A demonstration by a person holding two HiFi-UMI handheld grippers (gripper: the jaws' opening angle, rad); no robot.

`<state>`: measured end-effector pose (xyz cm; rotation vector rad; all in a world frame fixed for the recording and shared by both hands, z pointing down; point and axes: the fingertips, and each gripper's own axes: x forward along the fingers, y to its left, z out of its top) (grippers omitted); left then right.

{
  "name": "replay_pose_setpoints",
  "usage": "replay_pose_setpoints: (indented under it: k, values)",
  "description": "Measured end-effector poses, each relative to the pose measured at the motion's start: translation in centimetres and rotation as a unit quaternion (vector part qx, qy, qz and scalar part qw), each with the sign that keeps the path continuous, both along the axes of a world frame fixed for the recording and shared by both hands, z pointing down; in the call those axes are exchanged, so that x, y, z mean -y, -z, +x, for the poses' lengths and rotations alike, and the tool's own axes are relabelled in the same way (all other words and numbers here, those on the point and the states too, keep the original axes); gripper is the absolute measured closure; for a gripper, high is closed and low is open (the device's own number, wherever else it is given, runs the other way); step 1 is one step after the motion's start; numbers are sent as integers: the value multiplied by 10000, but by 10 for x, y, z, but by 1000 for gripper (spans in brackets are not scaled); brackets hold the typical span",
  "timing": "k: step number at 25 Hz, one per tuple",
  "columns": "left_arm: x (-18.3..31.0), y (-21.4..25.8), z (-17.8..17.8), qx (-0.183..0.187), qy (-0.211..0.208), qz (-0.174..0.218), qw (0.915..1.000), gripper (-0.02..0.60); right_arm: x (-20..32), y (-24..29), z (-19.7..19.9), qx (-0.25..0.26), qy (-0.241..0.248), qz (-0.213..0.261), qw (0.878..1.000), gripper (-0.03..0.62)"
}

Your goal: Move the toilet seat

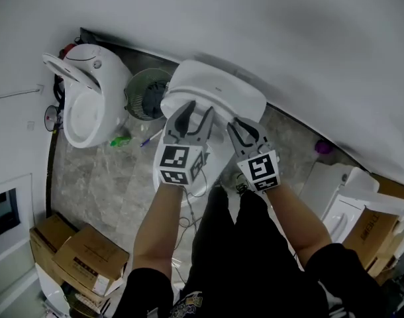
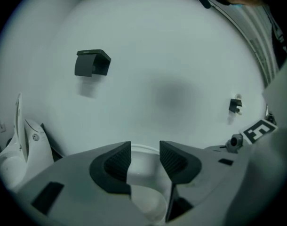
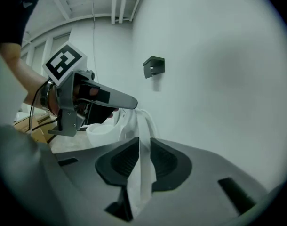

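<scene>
White toilet seat [image 1: 218, 91] stood near the wall [image 1: 288, 32], left gripper [image 1: 197, 112] grasped its thick rim, right gripper [image 1: 245, 128] beside it clenched on its thin edge.

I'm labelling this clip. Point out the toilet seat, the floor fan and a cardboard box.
toilet seat [image 3: 144, 154], right gripper view, its thin white edge.
floor fan [image 1: 147, 95], head view, middle of its grille.
cardboard box [image 1: 89, 257], head view, its top flap.
</scene>
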<state>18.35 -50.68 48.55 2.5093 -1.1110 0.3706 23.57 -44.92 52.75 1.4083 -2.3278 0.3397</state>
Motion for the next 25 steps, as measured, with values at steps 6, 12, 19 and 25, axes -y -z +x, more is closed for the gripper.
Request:
replay_pose_setpoints:
  k: [6, 12, 19, 25]
  values:
    - [18, 4, 9, -143, -380, 28, 9992, 396, 15, -3, 6, -221, -377, -37, 9990, 479]
    - [27, 7, 11, -241, -534, 55, 9983, 396, 18, -4, 8, -131, -614, -102, 9980, 479]
    - [25, 8, 6, -204, -537, 75, 9983, 399, 17, -5, 8, -131, -611, -118, 9980, 479]
    - [22, 14, 7, -173, -436, 151, 9988, 402, 17, -3, 9, -55, -494, -137, 9987, 480]
